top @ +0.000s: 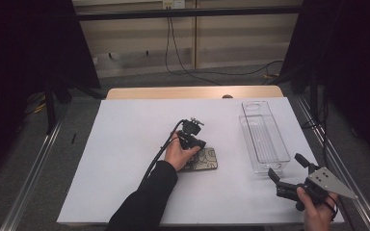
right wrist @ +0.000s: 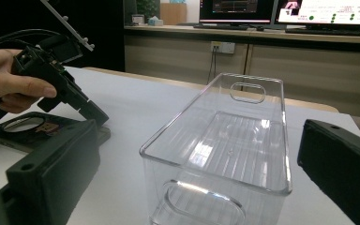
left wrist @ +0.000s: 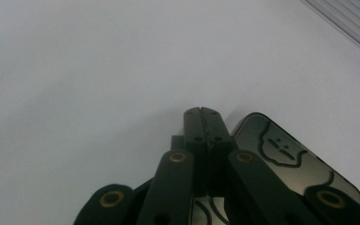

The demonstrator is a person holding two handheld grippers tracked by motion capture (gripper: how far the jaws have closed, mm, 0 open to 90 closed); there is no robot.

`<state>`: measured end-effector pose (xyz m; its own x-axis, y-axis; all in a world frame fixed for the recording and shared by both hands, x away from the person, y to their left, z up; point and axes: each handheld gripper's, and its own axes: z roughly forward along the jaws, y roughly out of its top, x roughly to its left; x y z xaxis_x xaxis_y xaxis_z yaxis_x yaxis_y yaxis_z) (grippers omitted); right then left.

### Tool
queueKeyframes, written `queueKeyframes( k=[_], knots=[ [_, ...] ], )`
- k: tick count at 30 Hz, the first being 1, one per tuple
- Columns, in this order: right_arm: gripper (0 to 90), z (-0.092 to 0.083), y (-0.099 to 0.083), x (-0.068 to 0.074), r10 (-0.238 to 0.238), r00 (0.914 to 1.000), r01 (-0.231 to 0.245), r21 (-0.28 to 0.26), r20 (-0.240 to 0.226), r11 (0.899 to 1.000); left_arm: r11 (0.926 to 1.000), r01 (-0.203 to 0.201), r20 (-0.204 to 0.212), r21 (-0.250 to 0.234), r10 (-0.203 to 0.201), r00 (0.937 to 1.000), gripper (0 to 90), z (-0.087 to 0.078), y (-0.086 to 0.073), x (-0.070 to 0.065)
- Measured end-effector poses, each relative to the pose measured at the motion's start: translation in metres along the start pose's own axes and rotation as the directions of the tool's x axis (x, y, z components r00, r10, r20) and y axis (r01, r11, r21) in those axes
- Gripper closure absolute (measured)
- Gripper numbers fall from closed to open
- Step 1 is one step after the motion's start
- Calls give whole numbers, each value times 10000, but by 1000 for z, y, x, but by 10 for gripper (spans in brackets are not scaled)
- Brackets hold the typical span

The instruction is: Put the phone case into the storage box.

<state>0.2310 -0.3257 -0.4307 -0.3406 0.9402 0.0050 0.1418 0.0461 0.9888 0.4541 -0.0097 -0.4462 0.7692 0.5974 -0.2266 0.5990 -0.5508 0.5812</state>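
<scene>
A flat dark case (top: 206, 160) with a glossy line pattern lies on the white table mat (top: 125, 144) near the middle. My left gripper (top: 200, 143) points down at the case's far edge, jaws shut with nothing between them. In the left gripper view the shut tips (left wrist: 204, 113) meet the mat just beside the case's rounded corner (left wrist: 286, 154). My right gripper (top: 287, 167) hovers open at the front right, close to the near end of a clear plastic bin (top: 264, 137). In the right gripper view its wide jaws (right wrist: 197, 183) frame the bin (right wrist: 225, 140), with the left gripper (right wrist: 70, 91) and the case (right wrist: 23, 129) farther off.
The empty bin runs lengthwise along the right side of the mat. Beyond the mat is the wooden table edge (top: 192, 92), and metal rails (top: 33, 163) line both sides. A cable (top: 161, 151) trails from the left gripper along the sleeve.
</scene>
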Motion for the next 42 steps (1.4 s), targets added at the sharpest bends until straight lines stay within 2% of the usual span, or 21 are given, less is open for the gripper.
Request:
queueKeyframes(
  k=[10,14,20,21,24,27,29,42],
  knots=[
    [0,0,0,0,17,10000,-17,4,9,10000,9999,-122,168,-33,123,9998,900,3,-1,-10],
    [0,0,0,0,-1,10000,1,-8,14,10000,9993,-375,257,-2,375,9990,900,4,-2,-15],
    [0,0,0,0,-20,10000,20,-5,-6,10000,9987,-506,369,-30,507,9980,900,6,-2,-21],
    [0,0,0,0,-21,10000,21,-5,-5,10000,9993,-372,365,-88,375,9986,900,6,-3,-23],
    [0,0,0,0,-17,10000,17,-8,1,10000,9985,-532,468,-128,538,9975,900,5,-6,-26],
    [0,0,0,0,-22,10000,22,-29,2,10000,9985,-523,528,-191,532,9972,900,4,-10,-29],
    [0,0,0,0,-1,10000,1,-12,21,10000,9974,-694,603,-170,703,9957,900,2,-12,-30],
    [0,0,0,0,-41,10000,41,-16,17,10000,9964,-815,839,-231,832,9930,900,2,-18,-42]
  ],
)
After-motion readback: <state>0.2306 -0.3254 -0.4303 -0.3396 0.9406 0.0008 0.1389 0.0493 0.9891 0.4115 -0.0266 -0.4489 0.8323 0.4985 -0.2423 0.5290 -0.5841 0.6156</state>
